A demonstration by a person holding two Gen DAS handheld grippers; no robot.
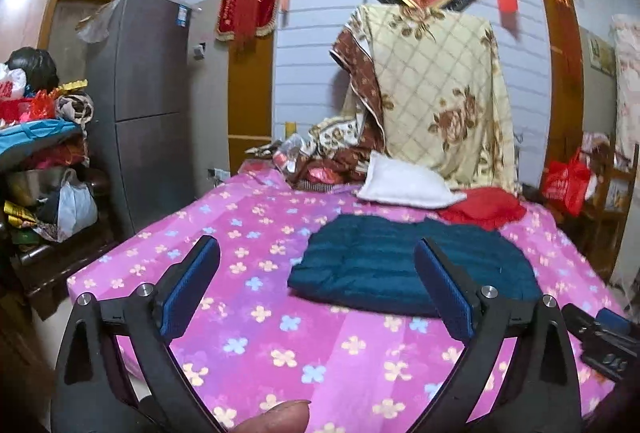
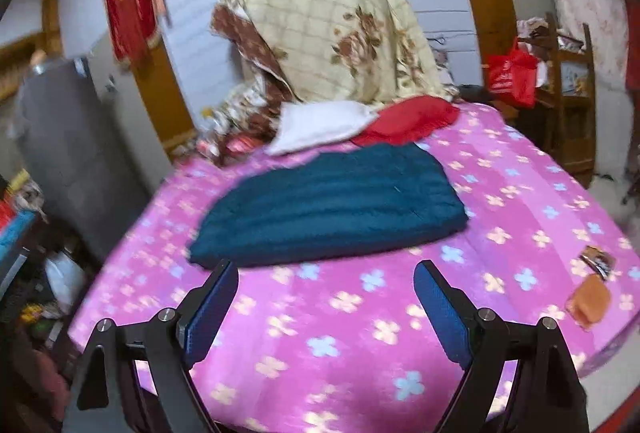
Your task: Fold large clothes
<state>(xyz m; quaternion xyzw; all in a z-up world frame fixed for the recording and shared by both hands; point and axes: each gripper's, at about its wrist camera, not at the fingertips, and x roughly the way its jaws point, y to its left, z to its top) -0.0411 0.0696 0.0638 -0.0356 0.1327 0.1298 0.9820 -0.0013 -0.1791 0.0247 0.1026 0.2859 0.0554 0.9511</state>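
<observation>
A dark teal quilted garment (image 1: 384,265) lies folded into a flat rectangle on the pink flowered bed sheet (image 1: 248,313). It also shows in the right wrist view (image 2: 328,205), on the same sheet (image 2: 340,333). My left gripper (image 1: 316,257) is open and empty, held above the bed in front of the garment's near left corner. My right gripper (image 2: 326,273) is open and empty, just short of the garment's near edge. Part of the right gripper shows at the right edge of the left wrist view (image 1: 604,341).
A white pillow (image 1: 408,181) and a red cloth (image 1: 484,209) lie behind the garment. A cream flowered blanket (image 1: 436,93) hangs at the head. A grey fridge (image 1: 148,105) and cluttered shelves (image 1: 44,169) stand left. An orange item (image 2: 590,301) and a small packet (image 2: 598,259) lie on the sheet's right.
</observation>
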